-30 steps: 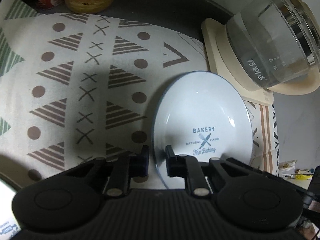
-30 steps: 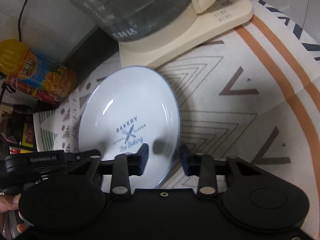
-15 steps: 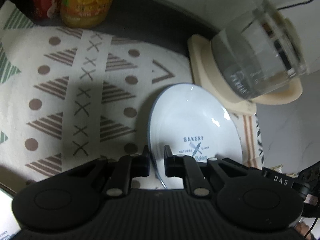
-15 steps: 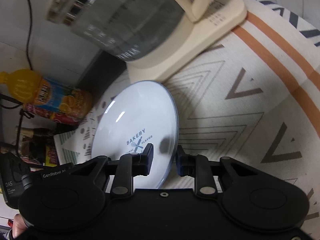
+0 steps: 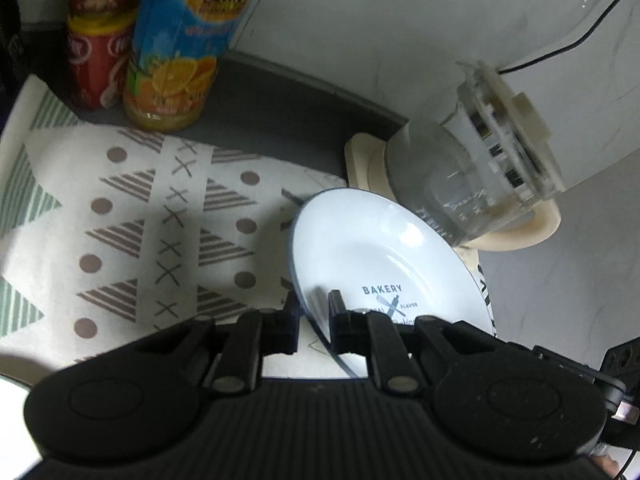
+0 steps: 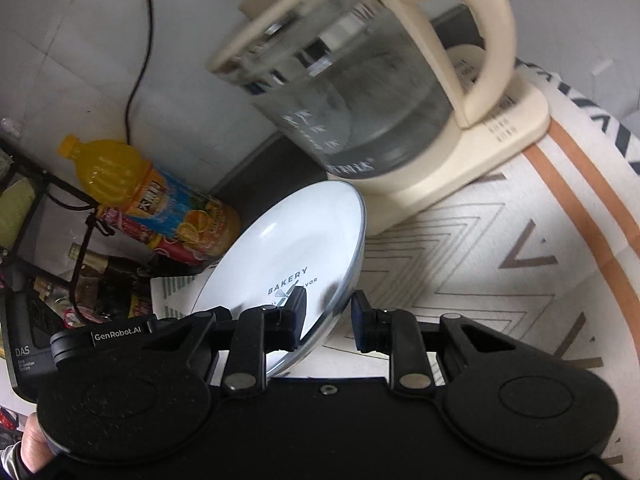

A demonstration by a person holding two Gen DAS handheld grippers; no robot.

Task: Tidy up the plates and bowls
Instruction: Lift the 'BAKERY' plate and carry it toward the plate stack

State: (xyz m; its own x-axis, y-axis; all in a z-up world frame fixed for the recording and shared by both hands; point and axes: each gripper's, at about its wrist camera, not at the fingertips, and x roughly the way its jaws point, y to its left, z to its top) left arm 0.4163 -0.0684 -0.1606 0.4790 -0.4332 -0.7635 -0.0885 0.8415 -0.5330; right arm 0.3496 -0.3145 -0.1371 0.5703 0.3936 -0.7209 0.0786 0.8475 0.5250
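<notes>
Left gripper (image 5: 314, 320): we clamp the plate (image 5: 372, 256) rim between our jaws.
Right gripper (image 6: 328, 316): we clamp its opposite rim.

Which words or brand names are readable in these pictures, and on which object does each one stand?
"BAKERY": plate, above its crossed utensils.
"FLAVOR": plate, beside the utensils; the script line below is hidden.
"GenRobot.AI": left gripper body, seen from the right wrist.
"DAS": the same device's dark side.
Kettle glass marking: blurred.
Orange bottle and red can labels: unreadable.
</notes>
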